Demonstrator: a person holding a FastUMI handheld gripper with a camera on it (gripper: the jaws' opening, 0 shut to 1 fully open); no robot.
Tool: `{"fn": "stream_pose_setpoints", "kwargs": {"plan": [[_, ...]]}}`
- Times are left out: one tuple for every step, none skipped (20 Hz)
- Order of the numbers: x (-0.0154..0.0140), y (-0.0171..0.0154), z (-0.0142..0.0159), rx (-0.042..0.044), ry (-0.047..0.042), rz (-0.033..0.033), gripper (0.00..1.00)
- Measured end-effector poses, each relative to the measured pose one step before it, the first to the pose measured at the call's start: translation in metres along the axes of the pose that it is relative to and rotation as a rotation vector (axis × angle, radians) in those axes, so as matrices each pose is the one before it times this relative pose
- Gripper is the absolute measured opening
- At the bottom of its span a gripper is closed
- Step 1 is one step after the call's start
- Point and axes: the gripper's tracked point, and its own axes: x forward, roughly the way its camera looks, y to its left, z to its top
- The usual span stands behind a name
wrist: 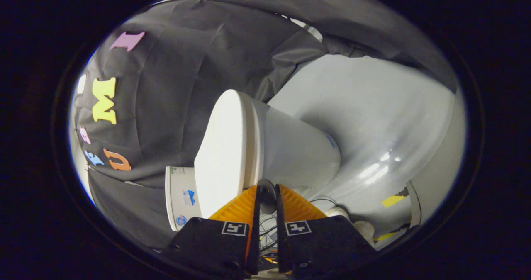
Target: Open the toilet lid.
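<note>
The toilet lid (pixel 222 155) is lying closed on the toilet bowl (pixel 298 151), just ahead of the gripper (pixel 267 195). The jaws are sitting nearly together, pinching nothing. They are hiding the lid's near edge. The tank (pixel 178 197) is peeking out behind.

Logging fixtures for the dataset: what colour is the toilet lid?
Plain white, clearest in the gripper view: the toilet lid lies just ahead of the nearly closed fingers.
</note>
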Motion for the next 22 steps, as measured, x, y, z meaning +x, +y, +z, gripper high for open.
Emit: {"fn": "stream_pose_setpoints", "kwargs": {"plan": [[-0.00242, 0.00115, 0.00210, 0.00145, -0.00234, -0.00396, 0.20], [-0.00034, 0.00117, 0.00006, 0.00375, 0.00234, -0.00601, 0.18], [0.00004, 0.00030, -0.00067, -0.00887, 0.00331, -0.01434, 0.17], [0.00052, 0.00079, -0.00185, -0.03085, -0.00273, -0.01420, 0.17], [0.00003, 0.00168, -0.00006, -0.02692, -0.00195, -0.01737, 0.17], [-0.00488, 0.00477, 0.00291, -0.01979, -0.00174, -0.00533, 0.17], [-0.00318, 0.00488, 0.00347, -0.00875, -0.00474, 0.00624, 0.16], [-0.00312, 0.00215, 0.00072, 0.00157, 0.00005, 0.00334, 0.14], [-0.00213, 0.00136, 0.00187, 0.01171, -0.00335, 0.00699, 0.12], [-0.00187, 0.00288, 0.00010, 0.01834, -0.00304, 0.01794, 0.12], [-0.00109, 0.00233, 0.00153, 0.01857, -0.00693, 0.01649, 0.12], [-0.00189, 0.00314, -0.00014, 0.00890, -0.00604, 0.01581, 0.12], [-0.00104, 0.00295, -0.00005, -0.01201, -0.00692, 0.01022, 0.12], [-0.00019, 0.00183, -0.00189, -0.01260, -0.00326, 0.00215, 0.11], [-0.00099, 0.00204, -0.00007, -0.00507, -0.00044, 0.00149, 0.11], [-0.00137, 0.00305, 0.00100, 0.00066, -0.00009, 0.00024, 0.12], [0.00016, 0.00186, 0.00202, -0.00460, -0.00217, -0.00024, 0.12], [-0.00123, 0.00149, 0.00014, -0.00483, 0.00015, 0.00124, 0.12], [-0.00127, 0.00330, 0.00148, -0.00524, -0.00351, 0.00416, 0.12], [-0.00352, 0.00341, 0.00131, -0.00325, -0.00200, 0.00448, 0.12], [-0.00286, 0.00573, 0.00197, -0.00474, -0.00306, 0.00989, 0.11], [-0.00201, 0.00584, -0.00052, -0.00250, -0.00221, 0.00636, 0.11]]}}
